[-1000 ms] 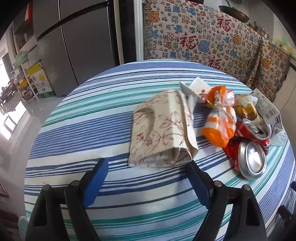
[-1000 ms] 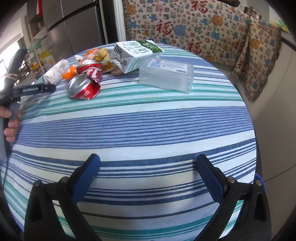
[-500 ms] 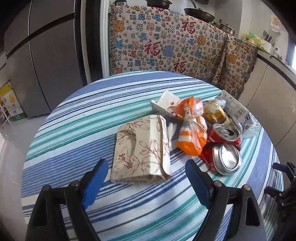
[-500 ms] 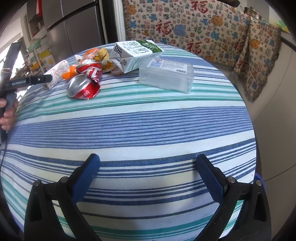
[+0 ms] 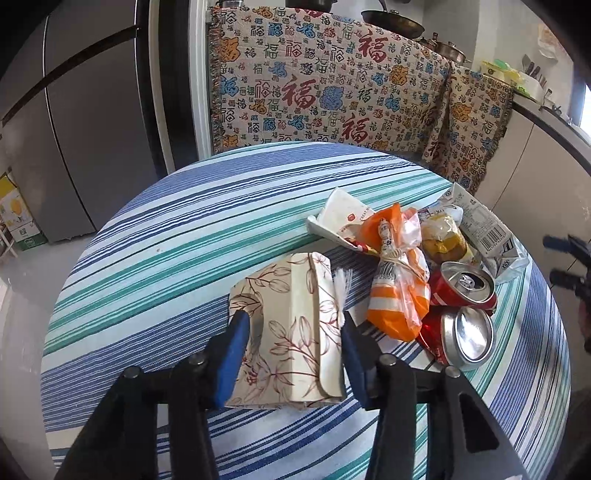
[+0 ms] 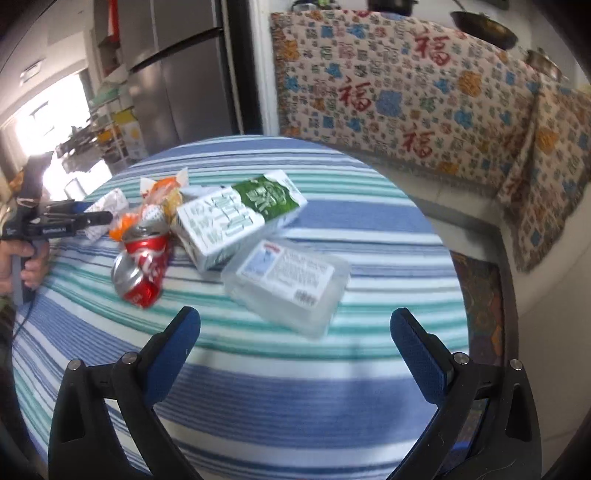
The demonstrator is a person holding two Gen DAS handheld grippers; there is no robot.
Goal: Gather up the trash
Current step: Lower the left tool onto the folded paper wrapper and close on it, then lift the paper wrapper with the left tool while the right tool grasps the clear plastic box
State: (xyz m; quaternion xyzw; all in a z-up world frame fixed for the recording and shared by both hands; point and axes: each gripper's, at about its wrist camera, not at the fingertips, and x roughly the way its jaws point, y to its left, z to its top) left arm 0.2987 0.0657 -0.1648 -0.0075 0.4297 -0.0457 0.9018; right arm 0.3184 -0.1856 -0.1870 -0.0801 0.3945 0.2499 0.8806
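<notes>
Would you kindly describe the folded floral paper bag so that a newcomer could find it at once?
On the round striped table, a heap of trash sits to the right in the left wrist view. Left of the orange plastic bag lies the paper bag, between the left gripper's fingers. It alone is beige, flat and printed with red-brown leaves.

Setting: a home kitchen with a dining corner. Evidence: a tall steel-grey refrigerator (image 5: pixel 85 122) against the wall; pans and pots (image 5: pixel 395 22) on top of a counter run draped with a patterned cloth (image 5: pixel 325 88) printed with red characters; a pale counter (image 5: pixel 546 110) with kitchen clutter at right; a wire shelf rack (image 6: pixel 110 122) of household goods by a bright window. Centre of room: a round worktop (image 5: pixel 177 258) under a blue, teal and white striped tablecloth, carrying food and drink packaging — crushed red cans (image 5: pixel 461 306), a milk carton (image 6: pixel 236 221).
</notes>
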